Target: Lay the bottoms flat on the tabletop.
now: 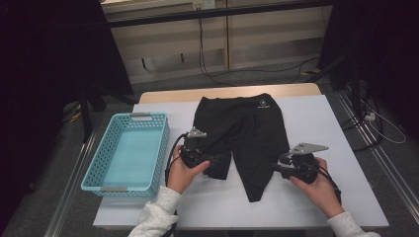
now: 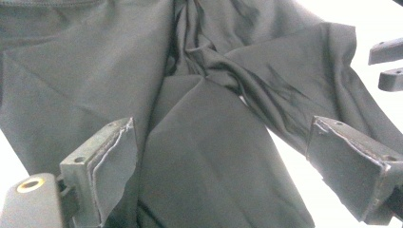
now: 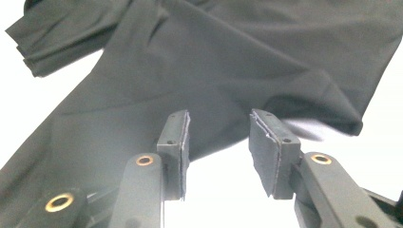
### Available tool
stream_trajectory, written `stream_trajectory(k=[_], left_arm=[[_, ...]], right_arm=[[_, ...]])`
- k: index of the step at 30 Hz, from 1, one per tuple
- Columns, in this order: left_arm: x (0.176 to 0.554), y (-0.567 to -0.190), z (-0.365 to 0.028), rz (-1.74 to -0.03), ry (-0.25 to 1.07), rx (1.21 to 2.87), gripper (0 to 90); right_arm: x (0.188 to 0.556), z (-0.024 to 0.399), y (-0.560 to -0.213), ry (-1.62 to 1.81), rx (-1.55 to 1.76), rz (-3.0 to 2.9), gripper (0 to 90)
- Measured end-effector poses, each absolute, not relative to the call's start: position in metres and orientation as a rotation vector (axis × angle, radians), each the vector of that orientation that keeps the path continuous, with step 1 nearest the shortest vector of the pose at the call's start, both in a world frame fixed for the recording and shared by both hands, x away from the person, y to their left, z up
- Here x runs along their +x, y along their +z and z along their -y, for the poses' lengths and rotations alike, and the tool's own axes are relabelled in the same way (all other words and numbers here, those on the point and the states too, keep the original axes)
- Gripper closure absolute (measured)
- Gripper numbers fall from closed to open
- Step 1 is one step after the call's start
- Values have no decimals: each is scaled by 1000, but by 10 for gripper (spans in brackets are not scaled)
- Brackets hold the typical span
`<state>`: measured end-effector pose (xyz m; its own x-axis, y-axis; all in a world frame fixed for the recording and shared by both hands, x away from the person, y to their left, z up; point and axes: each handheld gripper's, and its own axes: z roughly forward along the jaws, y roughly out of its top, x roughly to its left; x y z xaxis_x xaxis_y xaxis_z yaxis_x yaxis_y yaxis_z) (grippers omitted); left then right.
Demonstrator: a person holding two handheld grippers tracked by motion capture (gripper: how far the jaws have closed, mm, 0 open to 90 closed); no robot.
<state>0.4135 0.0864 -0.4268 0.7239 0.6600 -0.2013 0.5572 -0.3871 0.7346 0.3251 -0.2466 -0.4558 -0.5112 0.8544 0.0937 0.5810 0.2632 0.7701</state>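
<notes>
High view: black smooth shorts [image 1: 247,133] creased on white table [image 1: 316,128]; both hand-held grippers, left [image 1: 213,159], right [image 1: 274,167], gaping, unclamped

Left tongs [image 2: 223,161] stand wide open over the black shorts [image 2: 209,142], one pad [image 2: 116,166] low on the left, the other [image 2: 347,166] on the right, creased cloth lying between them on the white surface [image 2: 332,209], with the other tongs' tips [image 2: 387,66] at the right edge.
</notes>
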Motion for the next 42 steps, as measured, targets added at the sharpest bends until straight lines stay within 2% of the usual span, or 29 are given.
stream_trajectory(k=[3,6,8,11,13,20,29,42], left_arm=[[414,-427,-85,-922,153,2081,102],[414,-427,-85,-917,154,2095,101],[414,-427,-85,-916,155,2095,102],[413,-427,-85,-919,158,2087,102],[413,-427,-85,-917,156,2090,102],[413,-426,-85,-917,157,2089,102],[413,-426,-84,-908,160,2092,102],[412,-425,-81,-894,146,2099,102]], right_arm=[[327,244,-462,1112,1309,-2217,584],[329,237,-466,1086,1300,-2247,646],[330,234,-466,1073,1272,-2251,707],[331,234,-466,1083,1284,-2258,847],[332,234,-466,1100,1274,-2264,894],[329,239,-458,1110,1281,-2274,900],[315,266,-441,1166,1312,-2229,900],[307,287,-445,1087,1362,-2253,900]])
